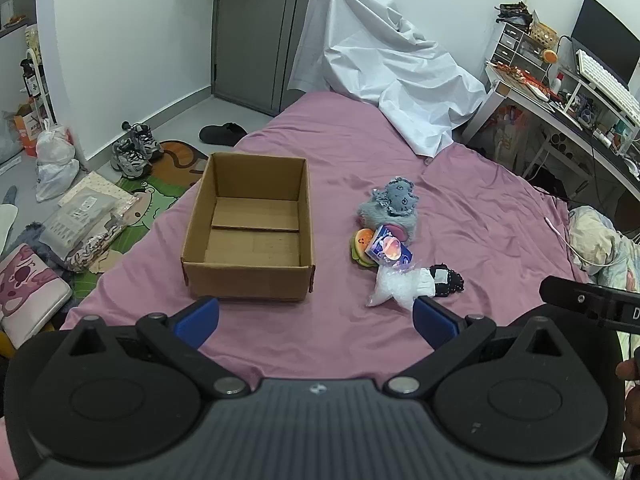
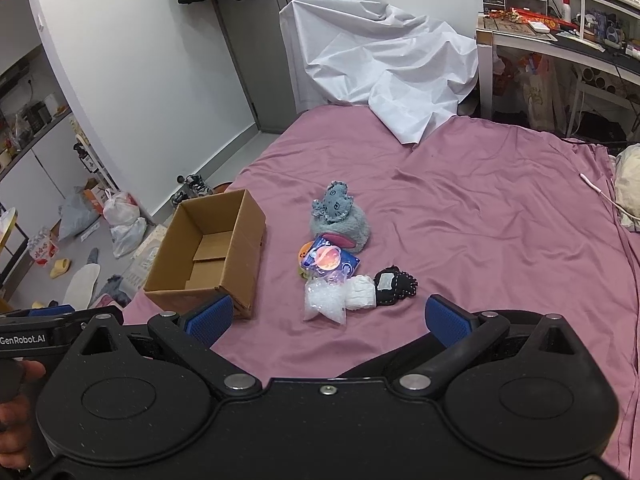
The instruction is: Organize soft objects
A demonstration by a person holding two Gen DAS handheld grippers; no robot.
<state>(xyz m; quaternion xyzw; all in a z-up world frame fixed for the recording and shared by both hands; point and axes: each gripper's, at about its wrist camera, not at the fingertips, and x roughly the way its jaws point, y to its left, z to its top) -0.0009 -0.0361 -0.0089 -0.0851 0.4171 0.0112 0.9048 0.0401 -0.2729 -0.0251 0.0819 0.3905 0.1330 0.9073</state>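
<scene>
An empty open cardboard box (image 1: 248,228) (image 2: 208,256) sits on the pink bed sheet. To its right lies a pile of soft things: a grey plush (image 1: 390,204) (image 2: 340,220), a burger toy (image 1: 362,246) (image 2: 305,255), a blue planet-print pouch (image 1: 390,250) (image 2: 332,262), a clear bag of white filling (image 1: 394,286) (image 2: 324,300), a white roll (image 2: 360,296) and a black piece (image 1: 446,280) (image 2: 394,284). My left gripper (image 1: 316,318) is open and empty, short of the box. My right gripper (image 2: 328,318) is open and empty, just short of the pile.
A crumpled white sheet (image 1: 384,68) (image 2: 384,56) covers the bed's far end. A cluttered desk (image 1: 580,96) (image 2: 560,40) stands on the right. Shoes, bags and packages (image 1: 80,208) litter the floor left of the bed. A white cable (image 2: 600,192) lies at the right.
</scene>
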